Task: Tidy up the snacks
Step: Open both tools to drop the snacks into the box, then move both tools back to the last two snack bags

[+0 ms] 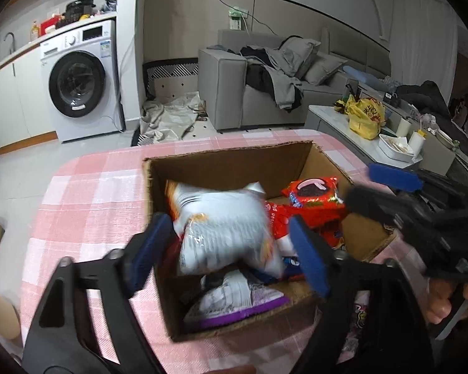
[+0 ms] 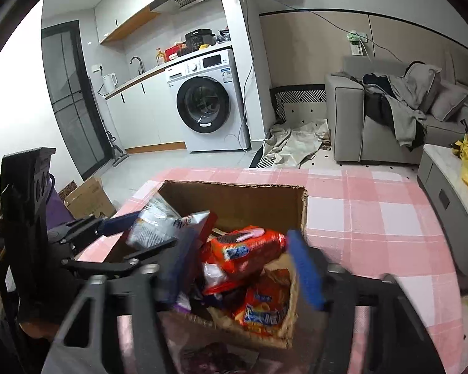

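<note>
Left wrist view: the left claw (image 1: pixel 231 249) stands wide over the cardboard box (image 1: pixel 227 162) at the near edge of the counter (image 1: pixel 93 193). The white snack bag (image 1: pixel 224 227) lies between its blue pads, which appear clear of it. The bag rests on other packets, so the step looks like dropping snacks into the box.

Right wrist view: the right claw (image 2: pixel 243 268) is also spread wide and holds nothing. The orange biscuit packet (image 2: pixel 249 249) lies in the box beneath it. Next, probably fetch another snack. The counter has a pink checked cloth. A washing machine (image 2: pixel 207 106) and grey sofa (image 2: pixel 374 115) stand beyond.
</note>
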Demonstrator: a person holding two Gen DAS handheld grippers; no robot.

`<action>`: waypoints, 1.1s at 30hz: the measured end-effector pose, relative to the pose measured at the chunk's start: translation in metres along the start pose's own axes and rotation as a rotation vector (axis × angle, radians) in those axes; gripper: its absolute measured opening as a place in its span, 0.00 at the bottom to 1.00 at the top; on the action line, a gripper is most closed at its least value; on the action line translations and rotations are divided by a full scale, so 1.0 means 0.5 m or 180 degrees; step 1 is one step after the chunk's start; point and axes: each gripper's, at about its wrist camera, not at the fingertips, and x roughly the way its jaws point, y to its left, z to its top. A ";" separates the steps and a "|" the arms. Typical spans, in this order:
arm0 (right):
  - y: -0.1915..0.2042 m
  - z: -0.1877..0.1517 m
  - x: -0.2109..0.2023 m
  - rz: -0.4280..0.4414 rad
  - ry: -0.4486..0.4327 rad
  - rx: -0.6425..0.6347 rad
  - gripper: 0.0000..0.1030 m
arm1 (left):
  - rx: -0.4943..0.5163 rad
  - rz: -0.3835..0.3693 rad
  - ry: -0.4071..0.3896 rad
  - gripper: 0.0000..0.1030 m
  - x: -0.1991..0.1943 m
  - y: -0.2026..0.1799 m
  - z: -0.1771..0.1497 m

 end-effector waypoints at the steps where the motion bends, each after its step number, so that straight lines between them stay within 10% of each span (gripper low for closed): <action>1: -0.002 -0.005 -0.009 0.0012 -0.0001 0.0011 0.97 | -0.0003 0.0013 -0.0021 0.84 -0.013 0.000 -0.003; 5: -0.006 -0.033 -0.044 -0.0052 0.0117 -0.0042 1.00 | -0.0051 0.0011 -0.0007 1.00 -0.072 0.005 -0.027; 33: -0.035 -0.233 -0.181 -0.0212 0.0460 0.0116 1.00 | -0.0073 0.0057 0.0219 0.99 -0.313 -0.013 -0.273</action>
